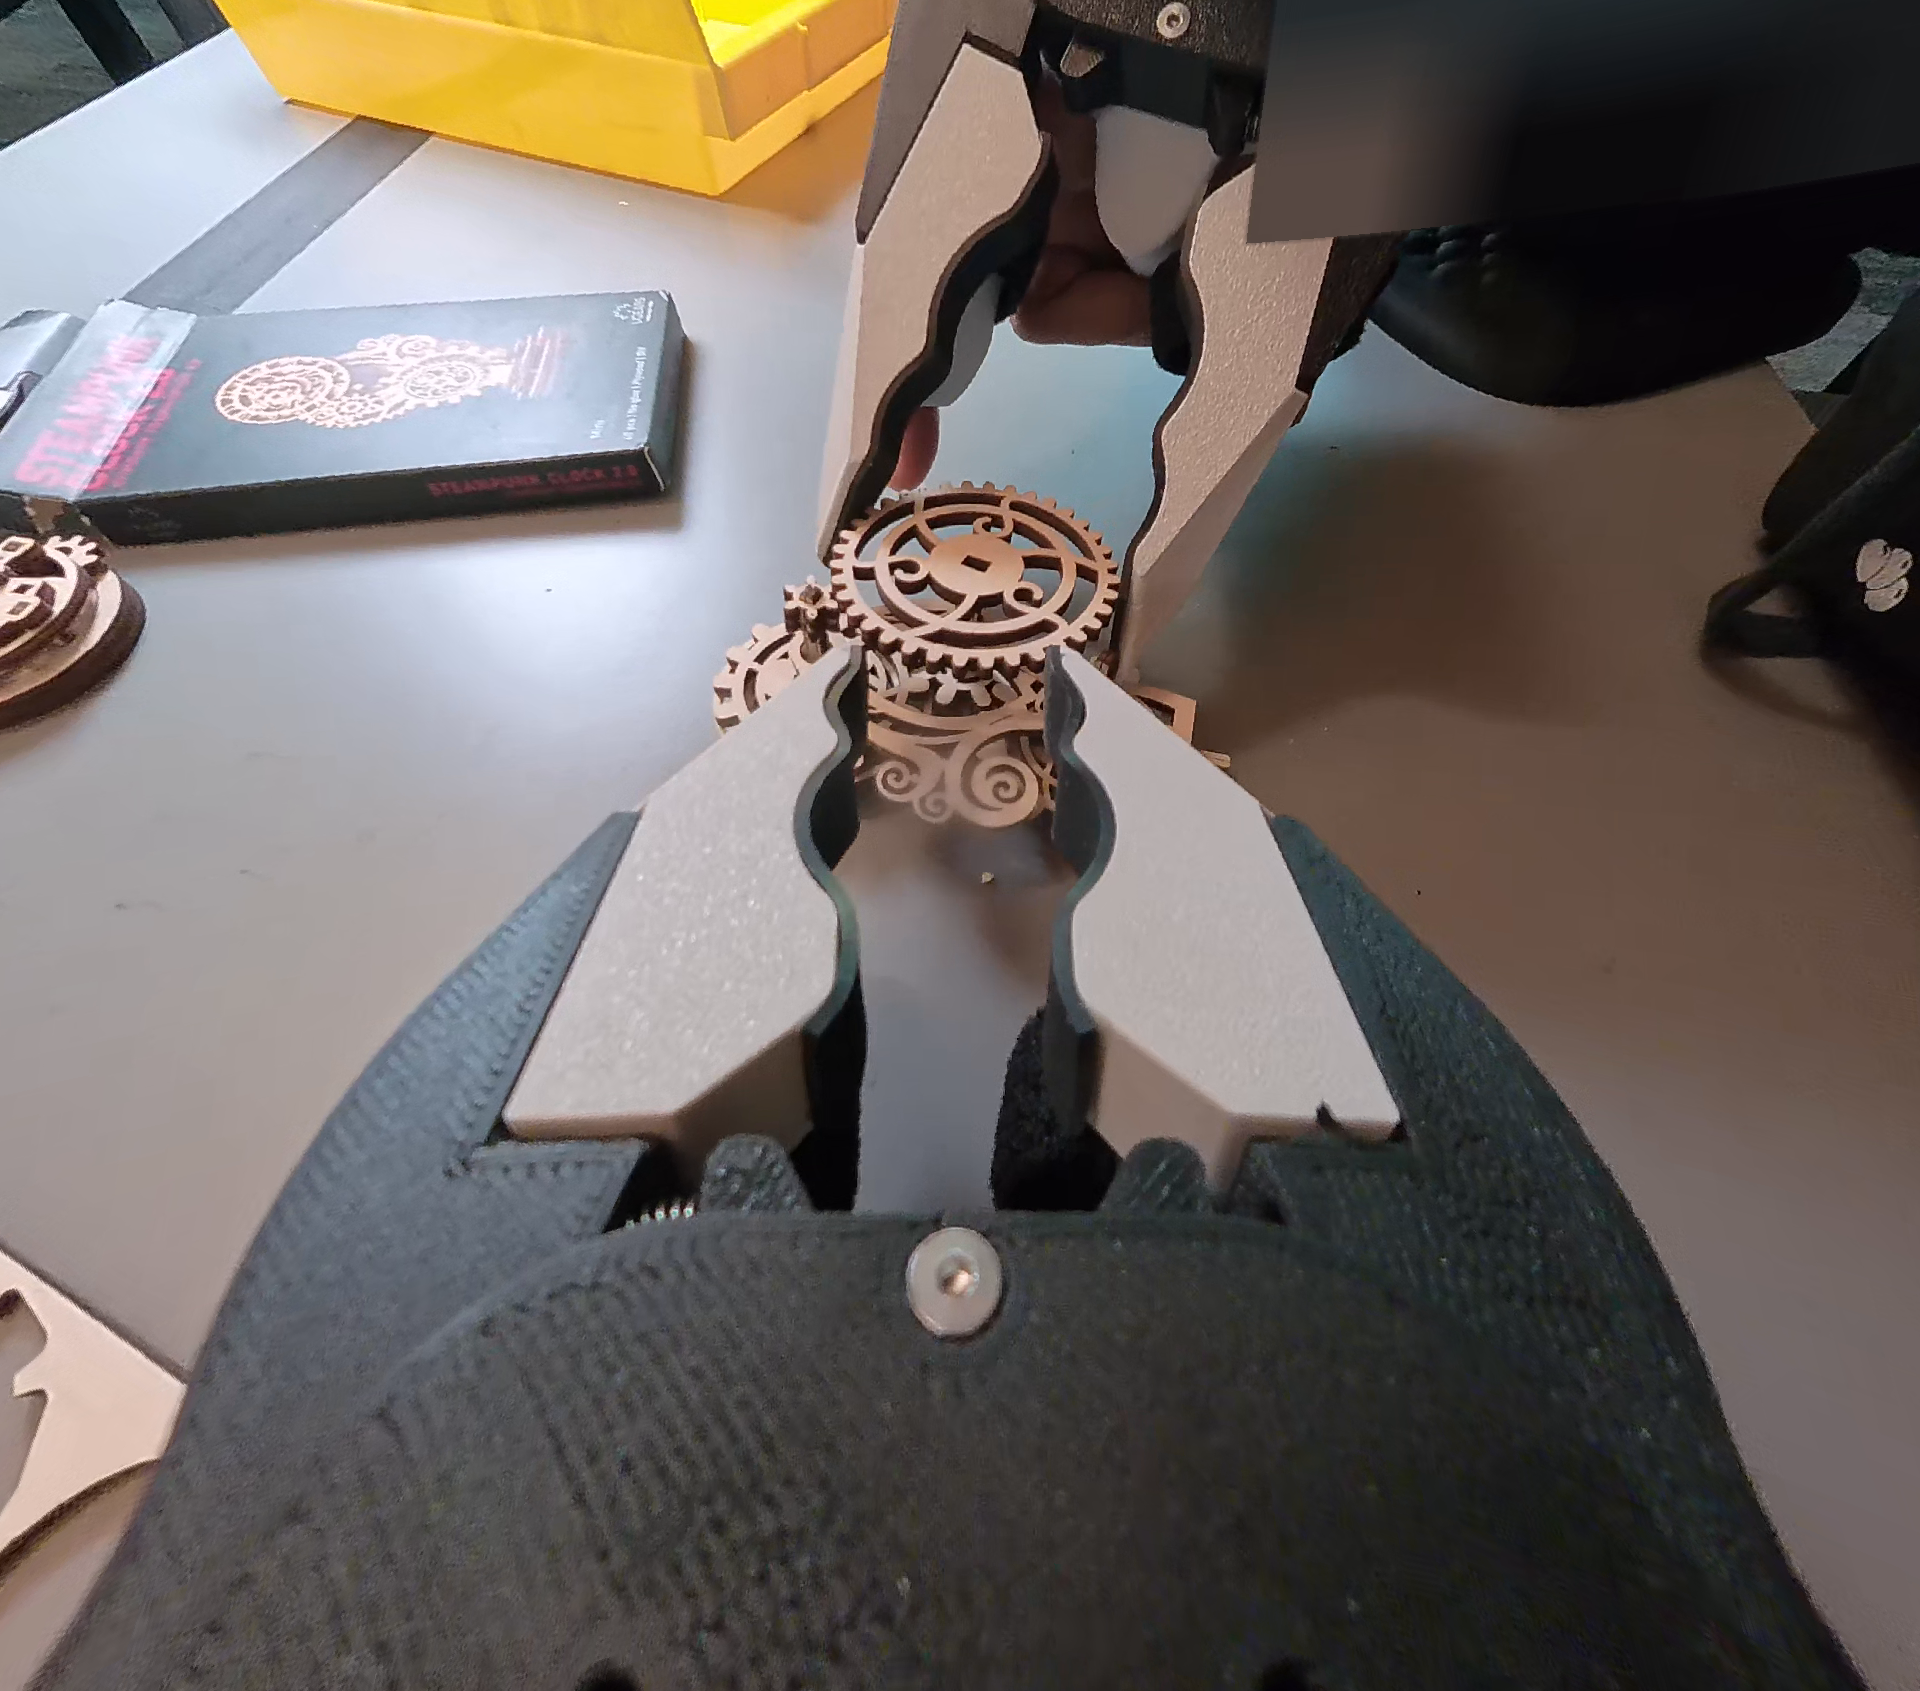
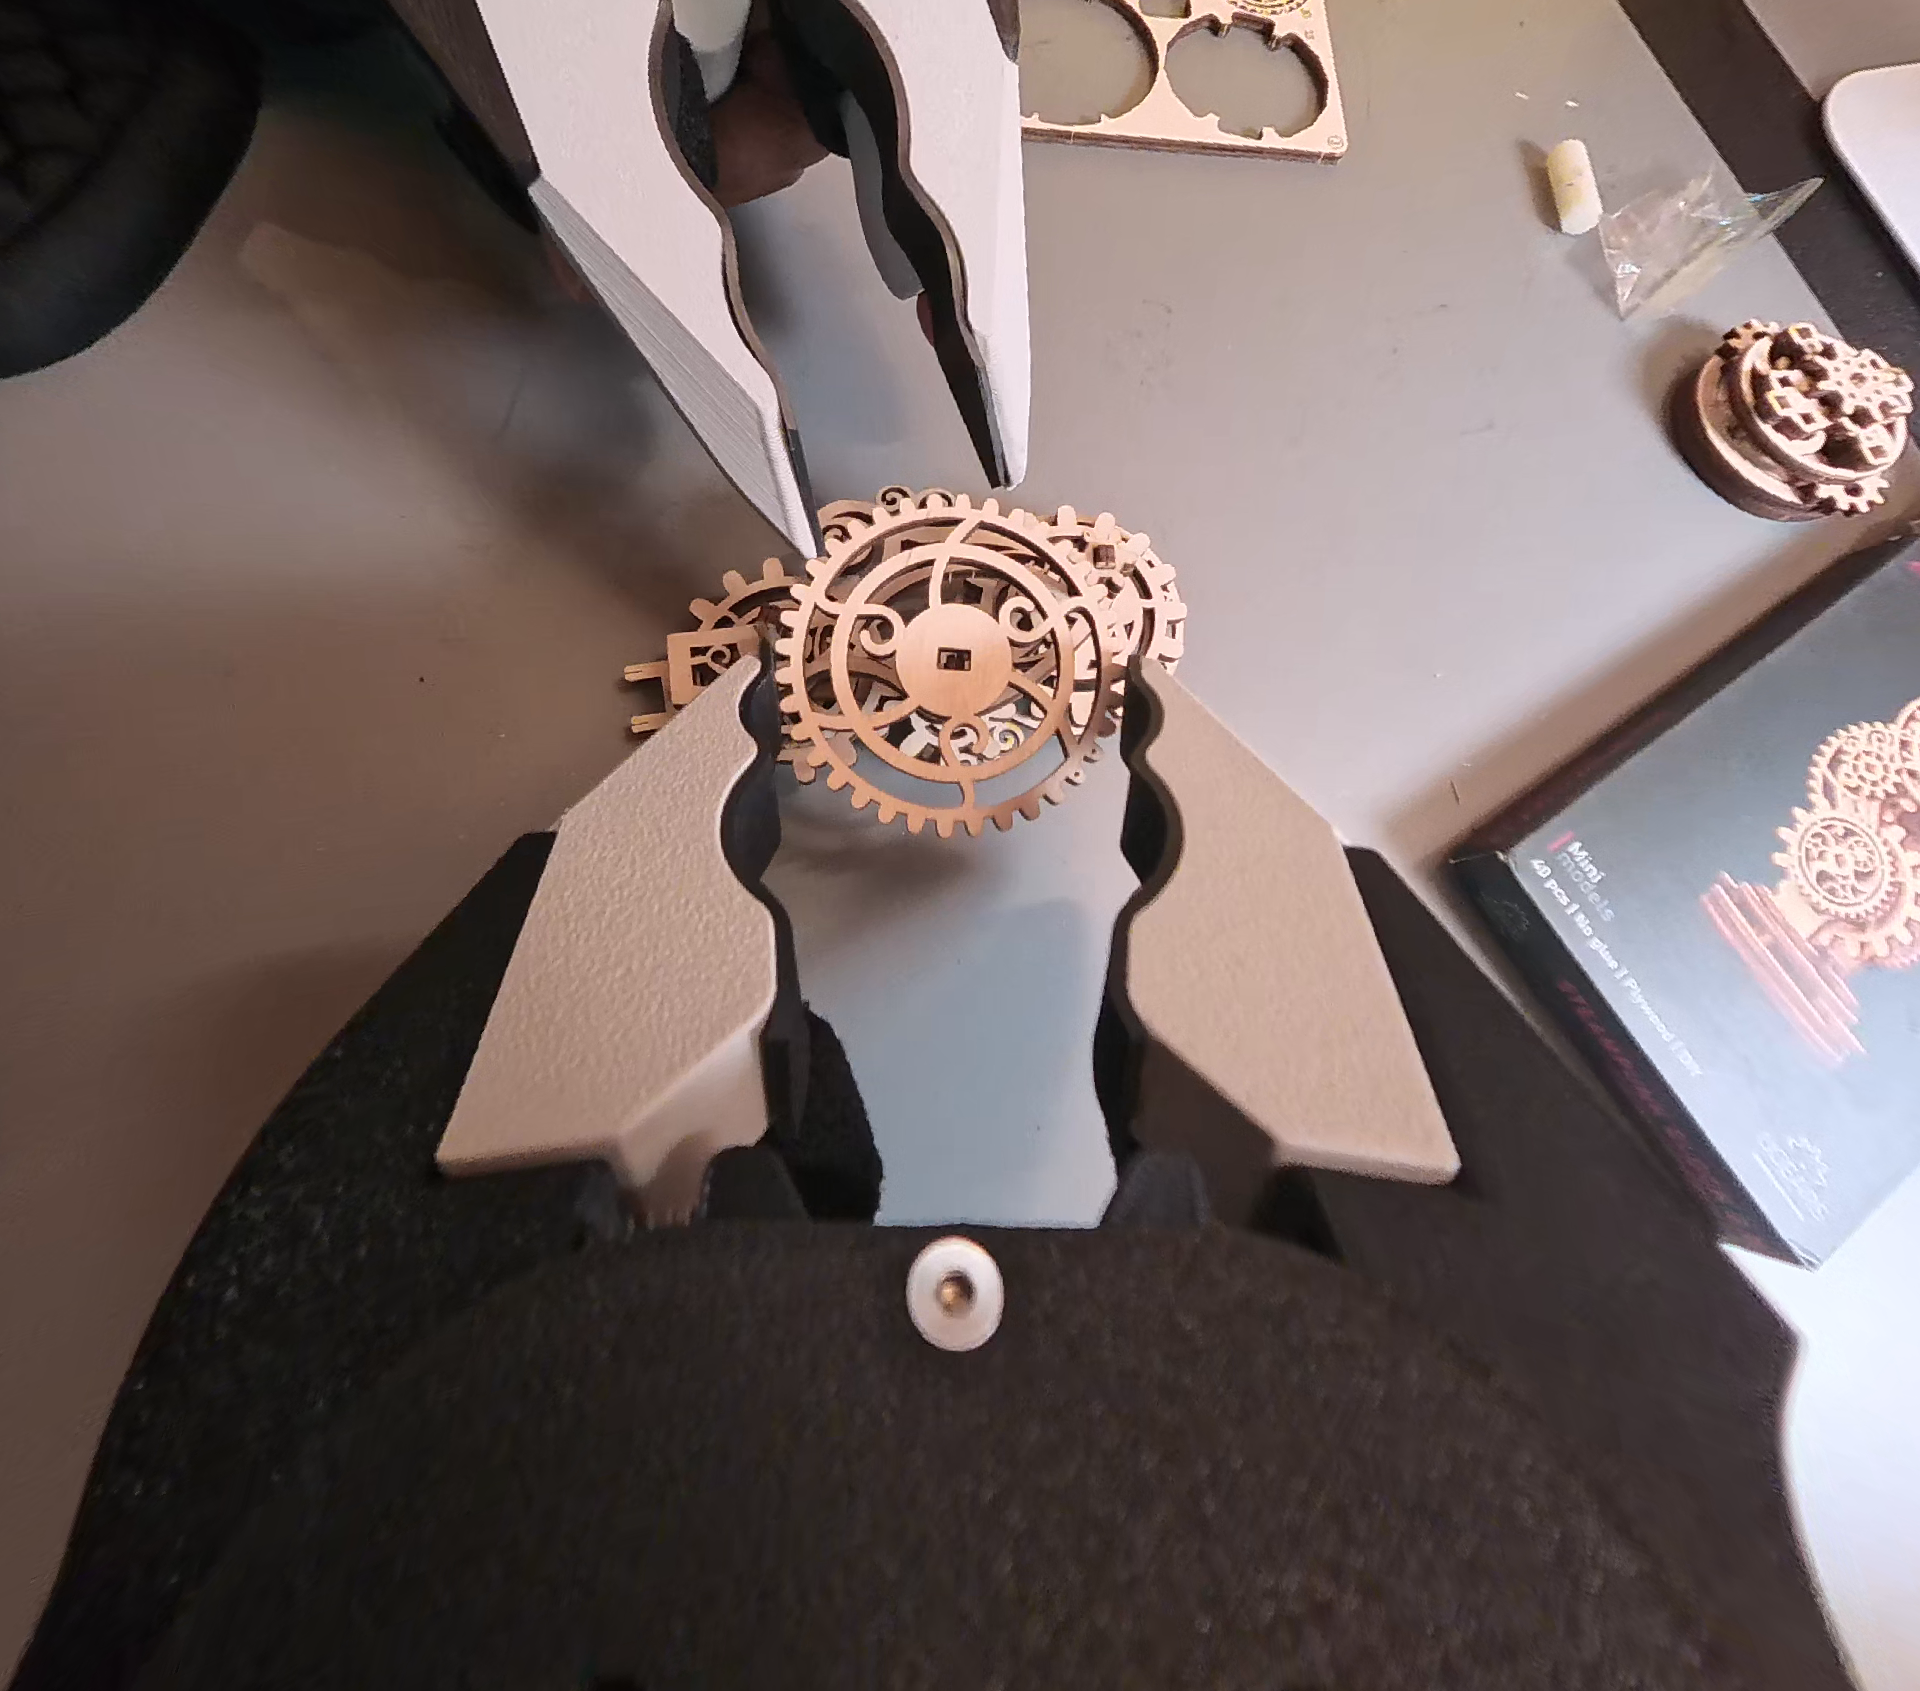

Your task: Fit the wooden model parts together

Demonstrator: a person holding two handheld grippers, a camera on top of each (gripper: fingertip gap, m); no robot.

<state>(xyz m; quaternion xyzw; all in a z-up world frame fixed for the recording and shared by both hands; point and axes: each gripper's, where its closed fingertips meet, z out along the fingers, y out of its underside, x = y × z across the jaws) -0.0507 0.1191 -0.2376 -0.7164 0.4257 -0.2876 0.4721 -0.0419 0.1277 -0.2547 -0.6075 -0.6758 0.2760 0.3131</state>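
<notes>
Left tool (image 1: 951, 685): narrow, clamping the wooden model (image 1: 961, 768).
Right tool (image 2: 940, 685): wide, fingertips flanking the large gear (image 2: 951, 659).
Desk (image 1: 364, 758): beneath both.

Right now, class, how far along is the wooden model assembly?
Done: several gears already stacked into the wooden model, with its large gear on top. In hand: the left gripper and right gripper both bracket it. Left: the punched-out sheet still holds a small gear.

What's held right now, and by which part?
Left tongs clamp the wooden model by its lower body, under the large gear. Right tongs straddle that gear's rim; grip unclear.
</notes>
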